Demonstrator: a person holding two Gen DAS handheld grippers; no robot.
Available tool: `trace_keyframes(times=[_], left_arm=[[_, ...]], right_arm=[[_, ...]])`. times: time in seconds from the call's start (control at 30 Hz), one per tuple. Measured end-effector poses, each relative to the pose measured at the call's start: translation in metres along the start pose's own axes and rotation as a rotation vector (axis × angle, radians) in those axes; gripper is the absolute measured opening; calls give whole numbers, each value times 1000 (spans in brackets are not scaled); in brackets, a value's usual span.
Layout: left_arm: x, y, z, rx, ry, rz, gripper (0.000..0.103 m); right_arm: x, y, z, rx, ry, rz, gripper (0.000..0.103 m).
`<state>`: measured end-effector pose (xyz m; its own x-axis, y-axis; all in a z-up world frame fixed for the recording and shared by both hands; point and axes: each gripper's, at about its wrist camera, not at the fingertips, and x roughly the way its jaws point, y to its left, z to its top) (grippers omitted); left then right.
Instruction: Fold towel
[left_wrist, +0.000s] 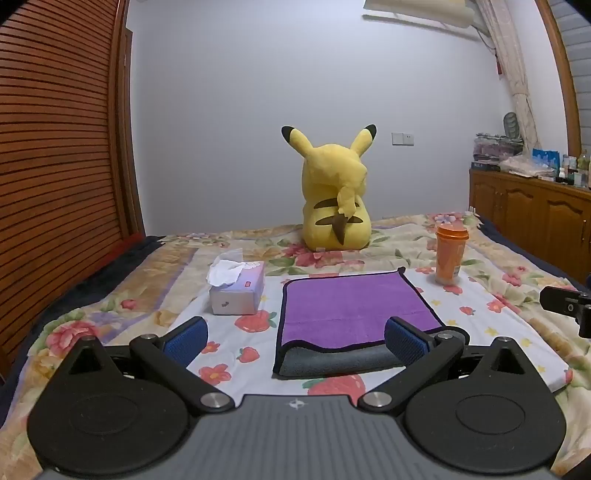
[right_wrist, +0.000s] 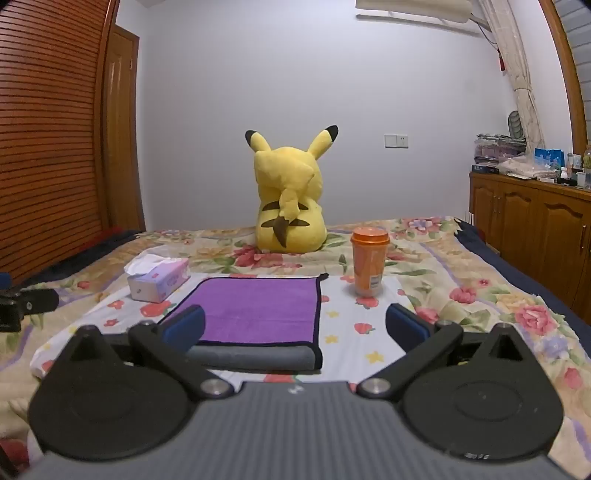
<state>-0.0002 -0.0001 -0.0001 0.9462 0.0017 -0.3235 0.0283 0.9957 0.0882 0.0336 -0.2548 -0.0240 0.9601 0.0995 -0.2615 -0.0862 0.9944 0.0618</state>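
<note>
Jaws on both tools stand spread wide with nothing between them. The left gripper (left_wrist: 295, 339) hovers low over the near left part of the towel (left_wrist: 351, 314), its right finger (left_wrist: 404, 341) in front of the towel's near right corner and its left finger (left_wrist: 186, 339) out over the strawberry-print cloth (left_wrist: 236, 354). The right gripper (right_wrist: 295, 328) is level too, aimed forward, with its left finger (right_wrist: 184, 326) over the towel's near left edge and its right finger (right_wrist: 406, 326) clear of it.

The towel lies flat on the cloth, purple side up, with a grey roll of fabric along its near edge, so one fold looks already made. Judging by that, the step in hand is lining up for a further fold, or the work is nearly done. A next move would call for each tool to drop onto a corner on one side and pinch both layers together before carrying them across.

Beyond, a tissue box (left_wrist: 238, 291) sits just left of the towel and an orange cup (left_wrist: 450, 254) just off its far right corner. A yellow plush toy (left_wrist: 334, 195) sits farthest back on the floral bedspread (left_wrist: 517, 280).
</note>
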Motion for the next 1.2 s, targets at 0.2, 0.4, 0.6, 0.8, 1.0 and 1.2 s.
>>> trace_keyframes(times=[0.2, 0.4, 0.6, 0.8, 1.0, 1.2], left_arm=[[0, 0, 0, -3, 4, -2, 103], [0, 0, 0, -2, 5, -1, 103], [0, 0, 0, -1, 4, 0, 103], [0, 0, 0, 1, 4, -1, 103], [0, 0, 0, 2, 5, 0, 103], [0, 0, 0, 3, 5, 0, 103]], right_arm=[[0, 0, 0, -4, 0, -1, 103], [0, 0, 0, -3, 0, 0, 103], [0, 0, 0, -1, 0, 0, 103], [0, 0, 1, -1, -1, 0, 103], [0, 0, 1, -1, -1, 1, 103], [0, 0, 0, 0, -1, 1, 103]])
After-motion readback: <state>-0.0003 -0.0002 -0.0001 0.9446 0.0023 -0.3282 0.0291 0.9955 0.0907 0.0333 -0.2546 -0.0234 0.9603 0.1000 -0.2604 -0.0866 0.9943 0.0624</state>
